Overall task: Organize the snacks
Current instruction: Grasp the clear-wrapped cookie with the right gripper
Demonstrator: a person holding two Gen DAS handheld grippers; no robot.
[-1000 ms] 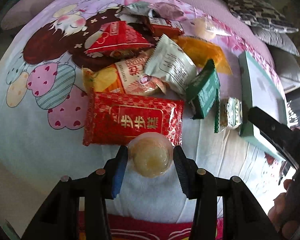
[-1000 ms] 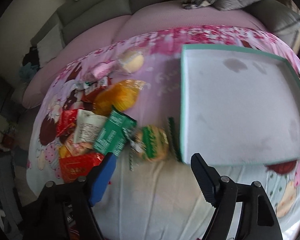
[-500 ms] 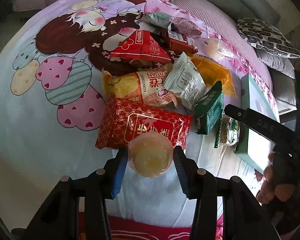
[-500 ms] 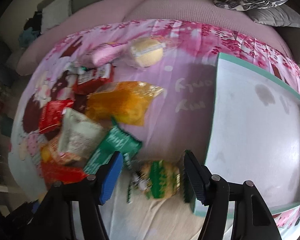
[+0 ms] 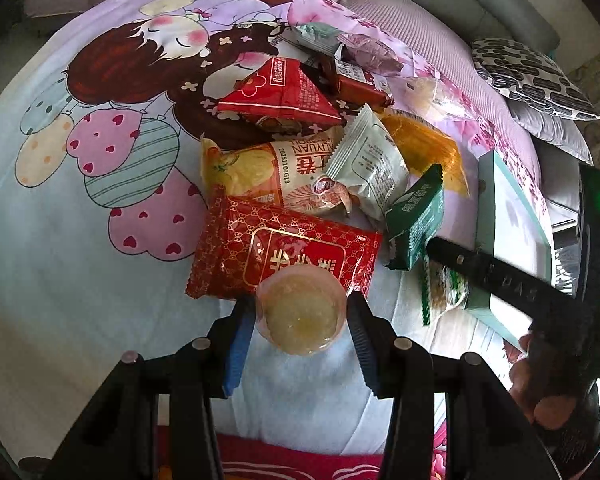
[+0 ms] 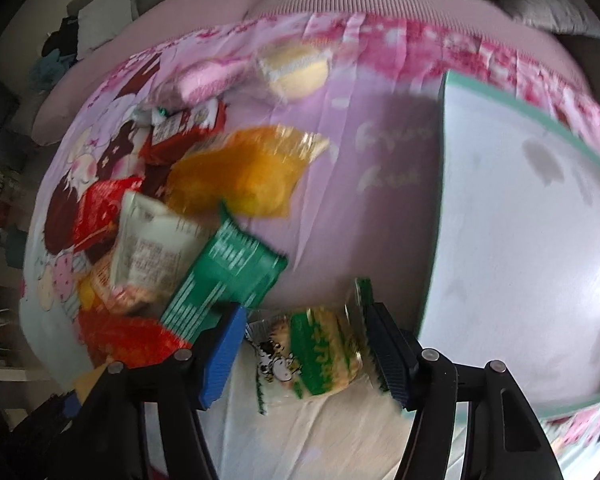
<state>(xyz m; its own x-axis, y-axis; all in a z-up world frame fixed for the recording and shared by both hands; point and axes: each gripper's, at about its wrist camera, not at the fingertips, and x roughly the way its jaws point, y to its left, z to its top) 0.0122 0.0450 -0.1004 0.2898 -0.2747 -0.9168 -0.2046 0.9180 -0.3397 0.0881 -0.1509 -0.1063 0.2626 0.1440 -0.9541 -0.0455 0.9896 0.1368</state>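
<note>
My left gripper (image 5: 300, 316) is shut on a clear jelly cup (image 5: 302, 312) and holds it over the near edge of a red packet (image 5: 284, 254). A pile of snack packets lies on the bedspread: a yellow one (image 5: 260, 168), a white one (image 5: 366, 160), a dark green one (image 5: 418, 216). My right gripper (image 6: 302, 346) is open, its jaws on either side of a green-and-yellow cookie packet (image 6: 316, 354) that lies on the sheet. A green-rimmed tray (image 6: 436, 248) lies just right of it.
More packets lie further back: an orange one (image 6: 244, 172), a red triangular one (image 5: 280, 96), a round cake (image 6: 296, 68). Pillows (image 5: 532, 76) and a sofa back stand behind. The right gripper also shows in the left wrist view (image 5: 496, 276).
My right gripper has moved down and forward so that the cookie packet now lies between its jaws. My left gripper has kept hold of the jelly cup and drifted slightly.
</note>
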